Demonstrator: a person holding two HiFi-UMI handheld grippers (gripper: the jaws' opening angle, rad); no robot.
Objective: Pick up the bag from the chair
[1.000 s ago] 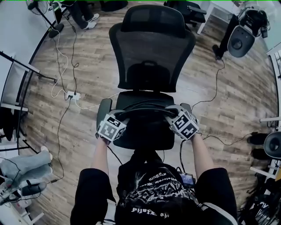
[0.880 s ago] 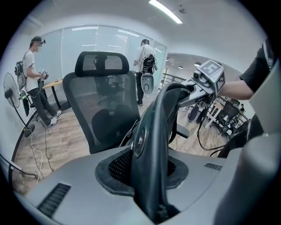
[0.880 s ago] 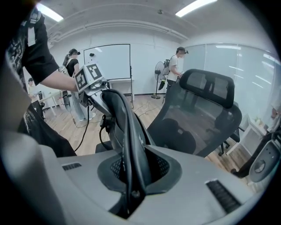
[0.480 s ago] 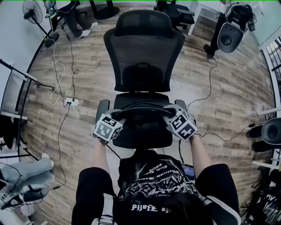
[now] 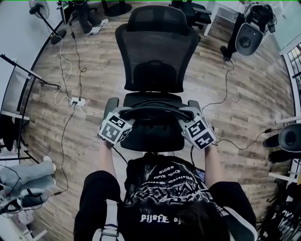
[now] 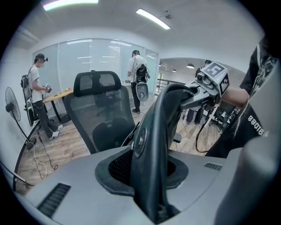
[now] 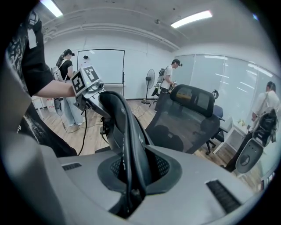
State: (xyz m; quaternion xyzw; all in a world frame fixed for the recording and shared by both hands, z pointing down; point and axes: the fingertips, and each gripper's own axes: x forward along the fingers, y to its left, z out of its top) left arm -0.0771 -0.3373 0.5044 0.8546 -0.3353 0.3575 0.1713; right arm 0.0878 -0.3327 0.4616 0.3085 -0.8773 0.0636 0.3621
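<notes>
A black bag (image 5: 155,112) hangs stretched between my two grippers, just above the seat (image 5: 153,141) of a black mesh office chair (image 5: 157,52). My left gripper (image 5: 126,116) is shut on the bag's left end. The right gripper (image 5: 184,116) is shut on its right end. In the left gripper view the bag's dark edge (image 6: 151,132) runs up out of the left gripper (image 6: 153,186) towards the right gripper's marker cube (image 6: 214,75). In the right gripper view the bag (image 7: 125,140) rises from the right gripper (image 7: 129,186) towards the left gripper's cube (image 7: 87,79).
The chair stands on a wooden floor with cables and a power strip (image 5: 77,100) to its left. A fan (image 5: 40,8) stands at the back left, a round grey device (image 5: 247,37) at the back right. Other people (image 6: 38,94) stand around the room.
Both grippers have risen with the bag held between them, and the bag now hangs a little higher over the seat.
</notes>
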